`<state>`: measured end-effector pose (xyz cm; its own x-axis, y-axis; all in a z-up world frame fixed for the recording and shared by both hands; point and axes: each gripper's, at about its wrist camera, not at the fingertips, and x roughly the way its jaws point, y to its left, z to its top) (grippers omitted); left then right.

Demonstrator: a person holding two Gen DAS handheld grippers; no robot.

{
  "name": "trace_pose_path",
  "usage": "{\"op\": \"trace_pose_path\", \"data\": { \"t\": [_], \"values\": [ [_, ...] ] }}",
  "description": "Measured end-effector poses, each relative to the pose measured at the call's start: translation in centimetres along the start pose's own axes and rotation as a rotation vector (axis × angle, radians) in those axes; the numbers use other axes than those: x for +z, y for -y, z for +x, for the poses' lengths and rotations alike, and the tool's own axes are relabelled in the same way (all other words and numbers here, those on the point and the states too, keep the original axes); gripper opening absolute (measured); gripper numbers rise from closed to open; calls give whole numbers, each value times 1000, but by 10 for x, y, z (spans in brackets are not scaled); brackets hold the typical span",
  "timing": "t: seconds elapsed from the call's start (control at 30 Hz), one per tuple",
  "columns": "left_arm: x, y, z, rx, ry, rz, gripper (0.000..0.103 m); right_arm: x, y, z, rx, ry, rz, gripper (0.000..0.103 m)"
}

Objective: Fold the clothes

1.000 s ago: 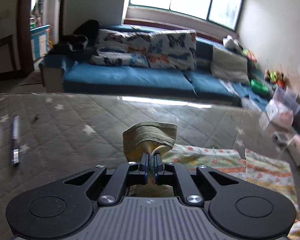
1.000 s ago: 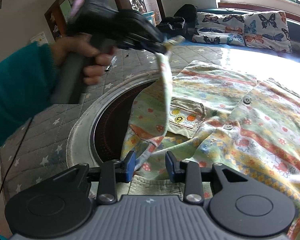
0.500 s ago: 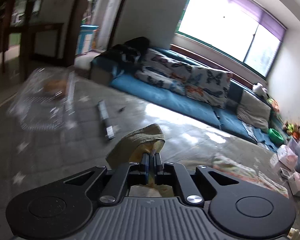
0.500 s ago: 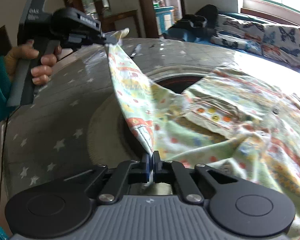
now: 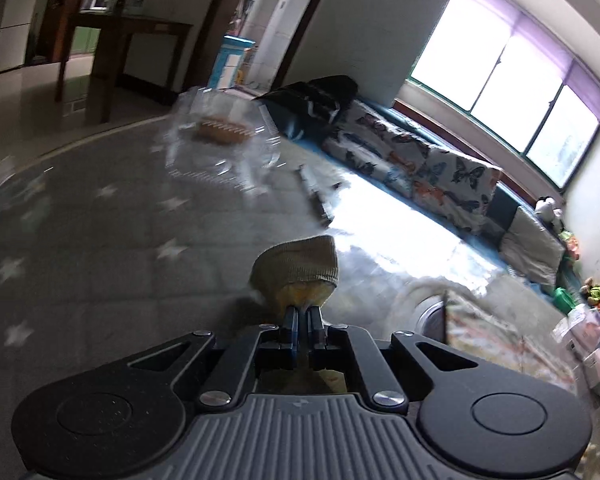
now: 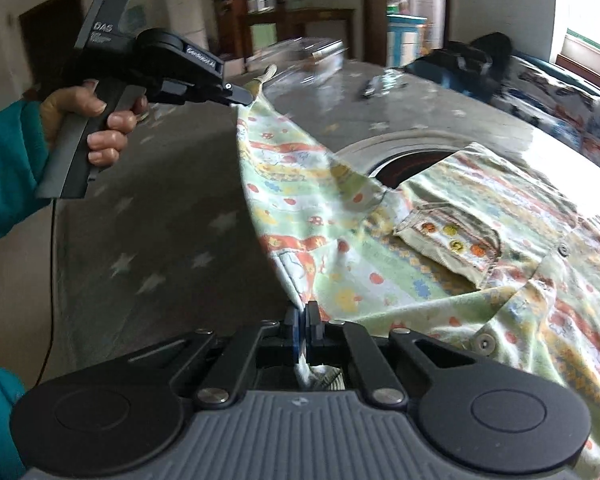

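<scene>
Left claw (image 5: 302, 312) clamps the ribbed cuff (image 5: 296, 266) of a printed shirt (image 6: 440, 248), jaws pressed together on the cloth. Right claw (image 6: 302, 318) pinches the sleeve's (image 6: 296, 204) lower edge, jaws closed on the fabric. Between the two claws the sleeve hangs stretched and lifted above a star-quilted surface (image 6: 160, 208). The shirt body lies spread on that surface, partly over a round dark opening (image 6: 404, 162). A hand (image 6: 88, 120) in a teal sleeve grips the left claw's handle. A sofa (image 5: 432, 168) with butterfly cushions stands beyond.
</scene>
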<state>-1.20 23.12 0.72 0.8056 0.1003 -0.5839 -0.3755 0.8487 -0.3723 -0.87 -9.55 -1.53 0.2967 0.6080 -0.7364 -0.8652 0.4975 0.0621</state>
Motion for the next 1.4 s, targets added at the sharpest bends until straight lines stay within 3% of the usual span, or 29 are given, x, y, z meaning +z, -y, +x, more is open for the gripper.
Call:
{"op": "trace_pose_path", "data": {
  "t": [0.13,0.3,0.43,0.63,0.77,0.9,0.97,1.07,1.2,1.33,1.4],
  "values": [
    [-12,-20,-10,60,-21,-33,8,1,-3,-5,20,3,0,15],
    [-9,-33,-22,148,5,-36,8,5,5,-19,22,41,34,17],
    [-6,-16,-27,125,24,15,15,8,19,-32,2,68,74,26],
    [-12,18,-2,45,-35,110,27,-4,42,-44,-60,42,140,27],
    [-16,22,20,63,-83,123,27,-21,57,-50,-87,12,183,31],
    [-17,16,27,108,-72,129,27,-34,60,-49,-73,-25,201,32],
    [-14,13,27,164,-58,155,27,-37,61,-53,-69,-22,214,32],
    [-9,7,28,173,-64,154,27,-39,71,-65,-83,8,253,33],
    [-5,15,28,192,-80,153,27,-40,95,-81,-174,55,299,33],
    [-5,41,26,106,-85,174,29,-43,133,-92,-299,84,364,33],
    [-6,60,29,48,-100,192,35,-45,156,-97,-355,95,413,33]
  ]
}}
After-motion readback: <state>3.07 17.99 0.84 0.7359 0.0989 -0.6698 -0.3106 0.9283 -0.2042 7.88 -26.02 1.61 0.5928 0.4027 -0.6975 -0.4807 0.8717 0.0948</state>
